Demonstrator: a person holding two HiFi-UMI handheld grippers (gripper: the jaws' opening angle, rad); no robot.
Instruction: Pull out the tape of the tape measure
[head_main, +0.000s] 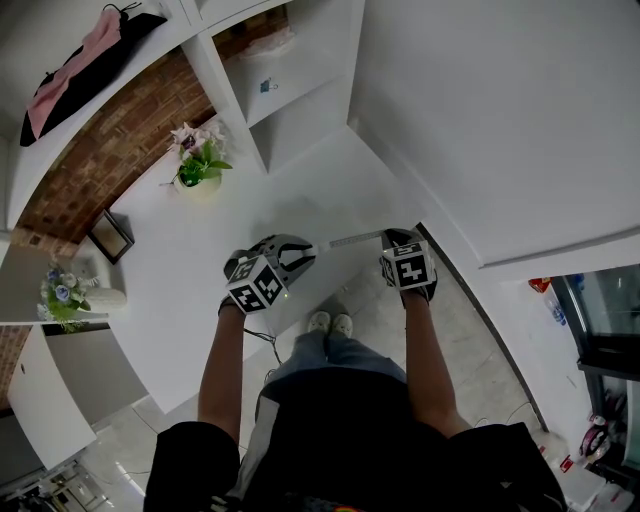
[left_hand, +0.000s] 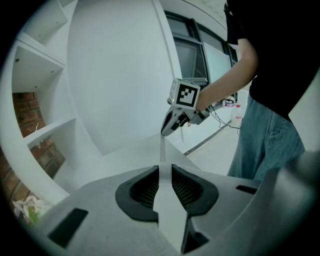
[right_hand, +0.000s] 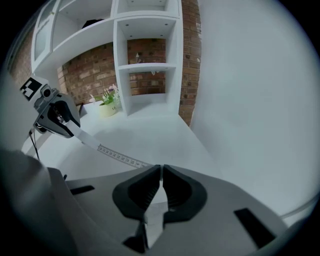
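— White plastic between your left fingers (left_hand: 142, 187), what is it?

— The case (left_hand: 169, 212) of the tape measure. My left fingers stand partway apart and are clamped on it, one dark pad against each flank.

— And your right fingers (right_hand: 136, 192)?

— Almost together, pinched on the end of the tape (right_hand: 117, 156). Only a thin slit shows between them, and the pale strip runs through it.

— Where does the tape go from there?

— It leaves the case, crosses the air in one straight, taut line with its printed marks showing, and ends in my right fingers. From my head I see it stretched between my two hands, left to right.

— What lies under it?

— The white desk (head_main: 190, 260); my hands are over its near corner, with the floor (head_main: 470, 360) below my right one.

— Further off?

— A potted plant (head_main: 200, 165) on the desk, well apart from the tape, a small dark frame (head_main: 110, 237) near the desk's left edge, then white shelves (right_hand: 145, 67) against a brick wall (right_hand: 145, 50).
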